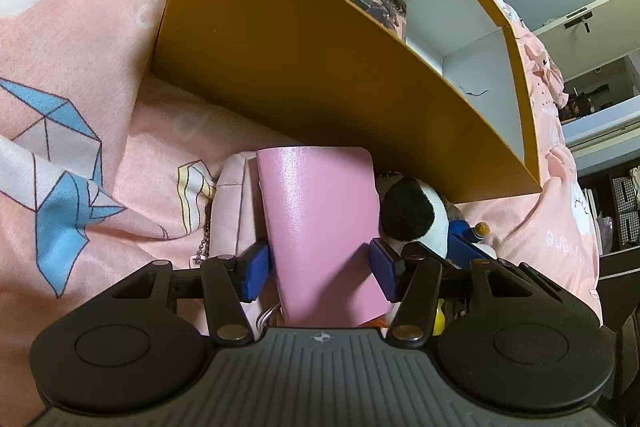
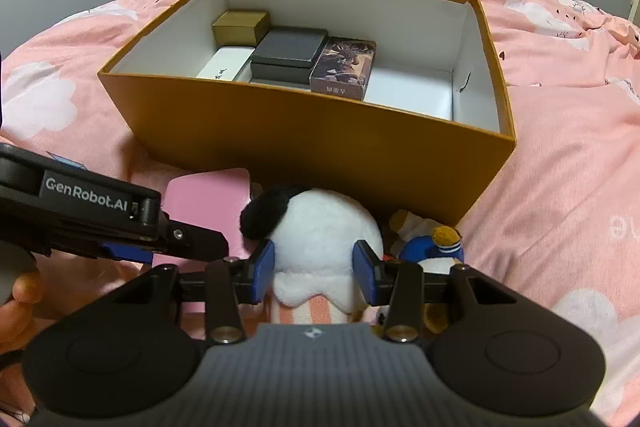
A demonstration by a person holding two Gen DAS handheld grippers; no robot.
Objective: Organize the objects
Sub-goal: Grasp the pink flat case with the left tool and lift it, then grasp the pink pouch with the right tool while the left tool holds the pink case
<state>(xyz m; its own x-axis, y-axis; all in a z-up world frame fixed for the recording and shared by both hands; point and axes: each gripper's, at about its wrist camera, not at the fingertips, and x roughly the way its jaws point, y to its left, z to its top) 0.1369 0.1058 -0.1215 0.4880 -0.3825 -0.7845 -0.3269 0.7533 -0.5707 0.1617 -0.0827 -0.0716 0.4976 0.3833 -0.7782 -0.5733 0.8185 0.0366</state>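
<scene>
Left gripper [image 1: 318,263]: jaws part-open, pink case [image 1: 320,227] between pads, contact unclear. Right gripper [image 2: 314,267]: jaws closed on white plush toy [image 2: 320,243], in front of orange box [image 2: 304,139].

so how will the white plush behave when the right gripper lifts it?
The white plush looks soft, so it will likely squash between the right gripper pads. Probably light. Its black ear and lower body may flop, and it seems unlikely to slip.
</scene>
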